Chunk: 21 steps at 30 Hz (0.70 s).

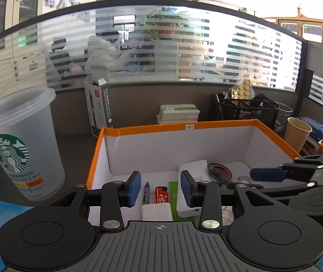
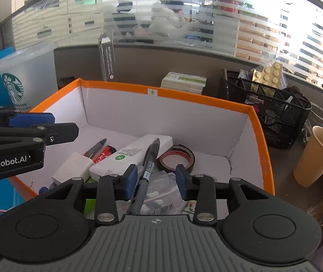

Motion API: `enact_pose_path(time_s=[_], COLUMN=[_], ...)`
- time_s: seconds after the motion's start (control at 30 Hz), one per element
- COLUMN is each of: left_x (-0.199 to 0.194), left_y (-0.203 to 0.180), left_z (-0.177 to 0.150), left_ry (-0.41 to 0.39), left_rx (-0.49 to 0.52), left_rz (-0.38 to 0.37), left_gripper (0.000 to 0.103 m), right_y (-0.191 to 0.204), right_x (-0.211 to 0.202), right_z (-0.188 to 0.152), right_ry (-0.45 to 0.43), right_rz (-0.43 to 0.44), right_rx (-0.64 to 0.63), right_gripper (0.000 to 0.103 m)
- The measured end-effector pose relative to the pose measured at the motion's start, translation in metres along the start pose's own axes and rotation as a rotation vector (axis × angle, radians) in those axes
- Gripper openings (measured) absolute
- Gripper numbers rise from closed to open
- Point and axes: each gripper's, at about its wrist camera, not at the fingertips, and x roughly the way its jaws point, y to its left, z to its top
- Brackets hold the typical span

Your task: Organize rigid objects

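An orange-rimmed white box [image 2: 261, 140] holds a white carton [image 2: 134, 156], a tape roll [image 2: 177, 158], a red lighter [image 1: 161, 195], a grey marker [image 1: 146, 191], a white block [image 1: 156, 212] and a clear plastic case [image 2: 161, 188]. My right gripper [image 2: 156, 179] stands open over the box's near side. A dark pen [image 2: 150, 158] lies between its fingers, leaning on the white carton and close to the left pad, with no pad pressing it. My left gripper [image 1: 161, 188] is open above the lighter and marker, with nothing between its pads.
A lidded Starbucks cup [image 1: 18, 145] stands left of the box. Behind the box are an upright carton [image 1: 98, 106], a stack of booklets [image 1: 178, 113] and a black mesh organiser [image 1: 242, 111]. A paper cup [image 2: 315, 156] stands at the right.
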Motion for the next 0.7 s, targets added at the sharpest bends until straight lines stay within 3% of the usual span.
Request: enact_pose_path(time_s=[0.1,0.17,0.33,0.43,0.7], left_x=[-0.011,-0.021,-0.044,-0.054,-0.075], left_y=[0.003,0.004,0.01,0.012,0.0], left_z=[-0.002,-0.003,-0.005,-0.005,-0.012], left_ry=[-0.02,-0.04,-0.091,-0.1,-0.121], left_rx=[-0.001,0.002,-0.009,-0.009,0.038], left_rz=[0.007,0.023,0.075,0.074,0.076], left_gripper=[0.058,0.077,0.1,0.103,0.103], right_y=[0.002,0.005,0.015,0.018,0.029], right_x=[-0.019,-0.031,-0.064,-0.083,-0.111], right_z=[-0.001,-0.003,-0.012,-0.018,-0.035], right_ry=[-0.052,-0.087,-0.177,-0.223,-0.279], right_rz=[-0.02,-0.028,-0.067,-0.061,-0.094], right_rx=[0.001,0.003,0.009,0.031,0.054], right_gripper=[0.053,0.063,0.08,0.092,0.096])
